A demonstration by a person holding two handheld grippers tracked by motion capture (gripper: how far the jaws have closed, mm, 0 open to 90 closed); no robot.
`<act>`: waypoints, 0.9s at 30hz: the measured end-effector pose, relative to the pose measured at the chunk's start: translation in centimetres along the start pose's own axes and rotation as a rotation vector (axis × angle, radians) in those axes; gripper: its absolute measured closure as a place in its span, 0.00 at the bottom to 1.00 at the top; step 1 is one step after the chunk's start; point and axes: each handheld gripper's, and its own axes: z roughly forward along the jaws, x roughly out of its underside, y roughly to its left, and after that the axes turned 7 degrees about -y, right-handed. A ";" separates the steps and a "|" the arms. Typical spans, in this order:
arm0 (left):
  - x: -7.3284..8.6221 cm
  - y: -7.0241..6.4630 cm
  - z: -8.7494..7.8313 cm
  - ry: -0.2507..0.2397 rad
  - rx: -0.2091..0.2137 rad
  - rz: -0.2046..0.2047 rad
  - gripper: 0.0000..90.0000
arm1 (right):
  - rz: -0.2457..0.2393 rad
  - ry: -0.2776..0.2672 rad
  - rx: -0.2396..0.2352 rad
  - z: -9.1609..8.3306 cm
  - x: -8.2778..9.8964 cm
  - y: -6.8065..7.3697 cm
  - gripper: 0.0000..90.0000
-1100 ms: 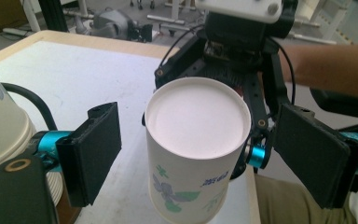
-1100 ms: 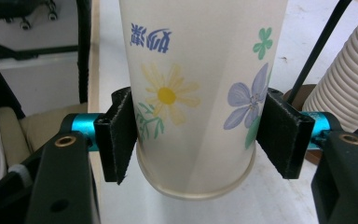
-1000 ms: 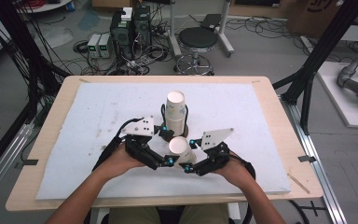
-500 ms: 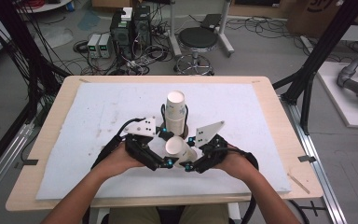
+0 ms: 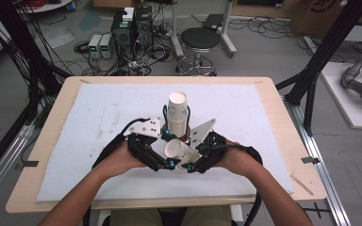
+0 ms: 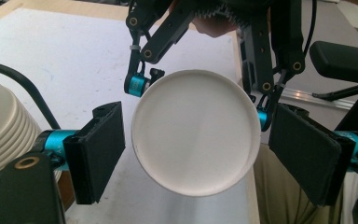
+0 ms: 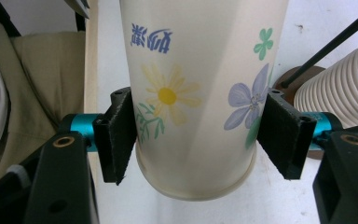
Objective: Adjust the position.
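The right hand-held gripper (image 7: 196, 140) clasps a flowered paper cup (image 7: 198, 93) by its wall, lifted above the desk (image 5: 56, 188) near its front edge. The left hand-held gripper (image 6: 196, 154) has just been closing, its pads not yet pressing the cup's base. A cup stack (image 5: 177, 113) stands mid-desk.

The light is bright, even and soft, so shadows on the white surface (image 5: 245, 117) are weak. The high view is a little blurred and bends at its edges. Both gripper views are sharp near the centre, softer toward 9 o'clock
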 end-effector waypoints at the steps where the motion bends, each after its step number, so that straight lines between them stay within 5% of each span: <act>1: 0.0 0.0 0.0 0.005 0.001 0.002 0.21 | -0.005 0.008 -0.001 0.0 -0.1 0.0 0.38; 14: 0.1 0.2 0.5 0.042 0.021 0.000 0.32 | -0.016 0.061 -0.020 0.6 -0.5 0.1 0.37; 17: 0.3 0.4 0.5 0.042 0.019 -0.002 0.39 | -0.019 0.054 -0.023 0.7 -0.5 0.1 0.38; 27: 0.5 0.4 0.6 0.046 0.029 0.015 0.41 | -0.004 0.025 -0.028 1.0 0.1 0.2 0.34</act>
